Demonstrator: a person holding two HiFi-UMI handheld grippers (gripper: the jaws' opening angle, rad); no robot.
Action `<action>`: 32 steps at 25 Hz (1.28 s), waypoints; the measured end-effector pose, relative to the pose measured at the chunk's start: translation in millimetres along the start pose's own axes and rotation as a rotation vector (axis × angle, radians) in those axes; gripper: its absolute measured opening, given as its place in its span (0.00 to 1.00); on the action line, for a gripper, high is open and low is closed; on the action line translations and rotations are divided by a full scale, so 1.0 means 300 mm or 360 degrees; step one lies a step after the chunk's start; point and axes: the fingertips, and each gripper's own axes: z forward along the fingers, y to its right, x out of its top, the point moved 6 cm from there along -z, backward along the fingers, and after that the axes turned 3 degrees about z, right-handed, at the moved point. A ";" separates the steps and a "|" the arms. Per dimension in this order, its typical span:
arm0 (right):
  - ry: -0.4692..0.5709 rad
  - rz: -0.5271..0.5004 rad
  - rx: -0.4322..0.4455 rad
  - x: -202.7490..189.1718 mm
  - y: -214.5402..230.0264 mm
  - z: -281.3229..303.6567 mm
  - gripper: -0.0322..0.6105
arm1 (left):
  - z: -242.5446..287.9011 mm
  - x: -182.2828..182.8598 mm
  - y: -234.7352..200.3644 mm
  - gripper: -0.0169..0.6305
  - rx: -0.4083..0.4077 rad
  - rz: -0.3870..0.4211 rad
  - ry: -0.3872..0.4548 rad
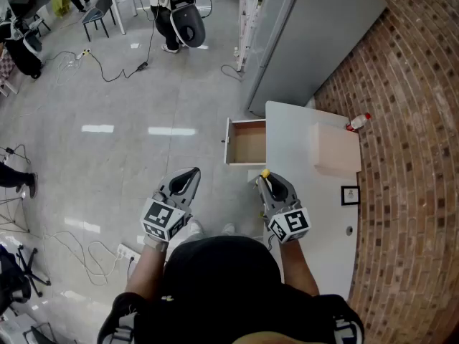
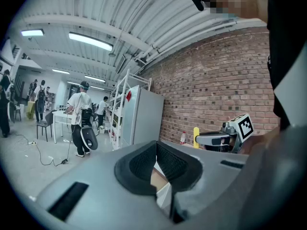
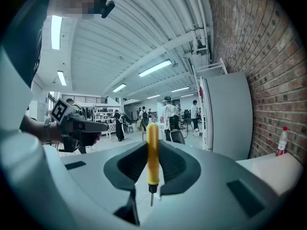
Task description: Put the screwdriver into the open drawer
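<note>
A yellow-handled screwdriver [image 3: 152,155] stands upright between the jaws of my right gripper [image 3: 152,164], handle up and metal tip down; the pads press on it. In the head view that right gripper [image 1: 269,183] hovers just short of the white cabinet [image 1: 315,213], with the screwdriver's yellow end [image 1: 265,173] poking out of it. The open drawer [image 1: 247,142] juts out to the left of the cabinet, a little ahead of the gripper; its wooden inside shows nothing in it. My left gripper [image 1: 188,180] is held over the floor to the left, jaws together with nothing between them [image 2: 156,169].
A cardboard box [image 1: 336,149] and a red-capped bottle [image 1: 358,122] sit on the cabinet top beside the brick wall [image 1: 416,156]. A tall grey cabinet [image 1: 315,41] stands behind the drawer. A person [image 1: 176,13] stands further off; cables [image 1: 107,74] lie on the floor.
</note>
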 end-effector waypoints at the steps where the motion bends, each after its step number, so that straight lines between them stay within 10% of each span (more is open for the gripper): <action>1: 0.0006 0.0002 0.0002 0.003 -0.006 0.010 0.17 | -0.006 -0.001 -0.007 0.03 0.0003 0.0004 0.0001; 32: -0.0054 0.0089 -0.0193 -0.071 -0.085 0.223 0.17 | -0.076 -0.112 -0.291 0.03 -0.0075 -0.0063 -0.0015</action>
